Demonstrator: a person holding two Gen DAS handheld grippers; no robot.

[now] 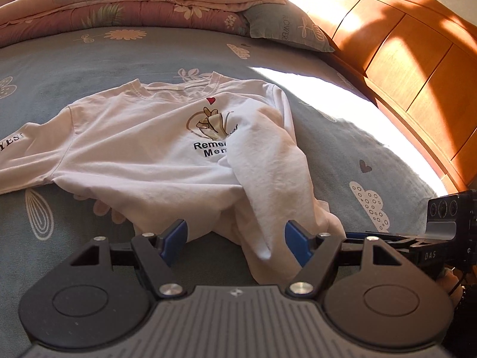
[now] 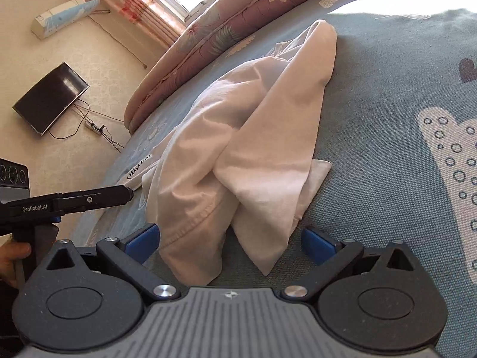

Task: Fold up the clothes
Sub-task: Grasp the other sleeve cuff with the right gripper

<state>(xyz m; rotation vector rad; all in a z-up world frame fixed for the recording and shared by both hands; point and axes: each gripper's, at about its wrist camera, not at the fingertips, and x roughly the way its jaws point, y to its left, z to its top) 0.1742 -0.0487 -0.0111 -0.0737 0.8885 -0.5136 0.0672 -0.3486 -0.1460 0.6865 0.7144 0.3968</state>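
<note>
Room: a sunlit bedroom, with a bed [image 1: 74, 68] under a blue-grey sheet printed with flowers, clouds and hearts.
Landmark: the white T-shirt [image 1: 143, 143] lay face up on the bed, its collar toward the far side and its printed chest design showing.
Left of the shirt: one sleeve lay flat on the sheet, lettering on its cuff.
Beyond the shirt: a folded pink floral quilt [image 1: 143, 3] was stacked at the far edge of the bed, and a grey-blue pillow [image 1: 286, 26] lay just beside it.
On the shirt: the other sleeve was folded over across the chest, covering part of the print, and the hem below was bunched and wrinkled.
Near the shirt's hem, left gripper [image 1: 235, 238]: its blue fingers [image 1: 174, 237] stood apart, released, with a loose fold of the hem lying between them and neither pad pressing on it.
Near the shirt's hem, right gripper [image 2: 231, 241]: its blue fingers [image 2: 143, 240] were spread wide and released; the crumpled hem lay between them, its edge just beside the left pad.
Right of the shirt: a wooden headboard [image 1: 402, 59] ran along the bed in bright sun.
Away from the shirt, right wrist view: a dark flat screen [image 2: 50, 97] and a power strip [image 2: 94, 126] with cables showed beyond the bed.
</note>
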